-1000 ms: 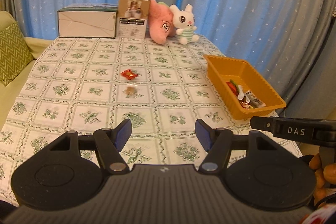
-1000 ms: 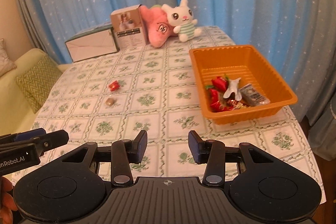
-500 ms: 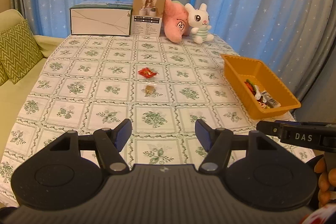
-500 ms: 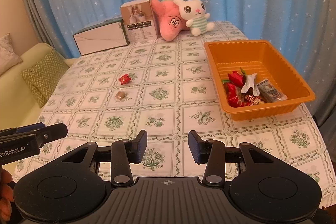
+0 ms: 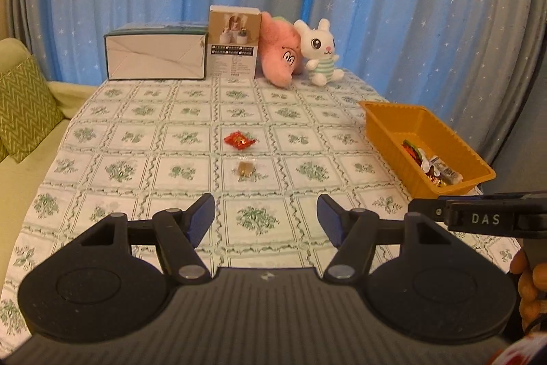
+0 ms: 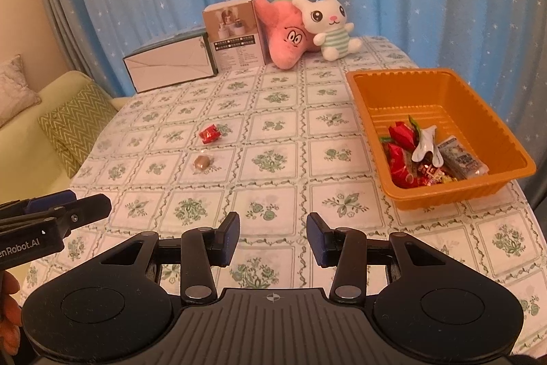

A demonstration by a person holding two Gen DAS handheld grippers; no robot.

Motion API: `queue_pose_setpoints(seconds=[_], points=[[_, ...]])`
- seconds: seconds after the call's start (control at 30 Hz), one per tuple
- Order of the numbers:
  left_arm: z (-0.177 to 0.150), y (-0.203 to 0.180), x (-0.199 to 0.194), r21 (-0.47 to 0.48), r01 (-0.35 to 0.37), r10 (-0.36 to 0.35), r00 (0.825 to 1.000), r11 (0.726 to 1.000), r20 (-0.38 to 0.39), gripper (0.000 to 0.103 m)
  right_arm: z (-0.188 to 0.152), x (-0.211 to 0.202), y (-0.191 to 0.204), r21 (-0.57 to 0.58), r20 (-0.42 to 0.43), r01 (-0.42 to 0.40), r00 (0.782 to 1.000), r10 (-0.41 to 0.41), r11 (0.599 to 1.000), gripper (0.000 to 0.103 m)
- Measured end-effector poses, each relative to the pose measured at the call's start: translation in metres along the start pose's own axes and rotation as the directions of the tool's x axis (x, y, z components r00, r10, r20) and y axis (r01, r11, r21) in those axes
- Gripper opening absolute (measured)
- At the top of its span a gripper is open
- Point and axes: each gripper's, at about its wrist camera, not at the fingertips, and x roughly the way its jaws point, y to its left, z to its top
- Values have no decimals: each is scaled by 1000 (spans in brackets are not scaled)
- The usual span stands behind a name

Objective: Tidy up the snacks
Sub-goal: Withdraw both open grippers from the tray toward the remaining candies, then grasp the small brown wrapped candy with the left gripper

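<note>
Left tool (image 5: 266, 218) open and empty above the counter (image 5: 136, 139); right tool (image 6: 272, 237) likewise open, gripping nothing. Red candy (image 5: 239, 139) and brown candy (image 5: 244, 168) mid-counter, close together. Other snacks (image 6: 424, 156) inside orange tray (image 6: 403, 77).

On the table (image 6: 410, 262), two loose snacks (image 6: 209, 134) (image 6: 201, 161) are placed one behind the other near the middle, a tray (image 6: 444, 84) holding wrapped snacks (image 6: 420, 156) is set to their right, and two boxes (image 6: 171, 65) (image 6: 236, 36) and two plush toys (image 6: 287, 33) (image 6: 328, 23) are lined along the far edge.
</note>
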Motion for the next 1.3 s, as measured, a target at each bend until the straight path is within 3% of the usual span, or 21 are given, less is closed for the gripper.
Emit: queue_pose_setpoints(seconds=[0.3,0.37,0.7,1.0,1.3], points=[[7,8,48,54,-11,14,999,998,-45,63,22,39,-9,-28,0,11,1000,-11,1000,44],[9,9,61,77,-27,31,998,997,-53,58,27,50,-12,-38,-2,13,1000,-13,999,44],[27,23,138,101,9,-2,997,995,-72,54,59,105,-13,-91,-15,3,1000,-5,996,44],[29,25,198,125,27,-11,991,992,-131,41,81,152,-9,-100,-54,-30,998,24,995,44],[24,23,223,155,34,-6,984,987,-178,30,89,172,-12,-99,-76,-24,997,16,995,44]])
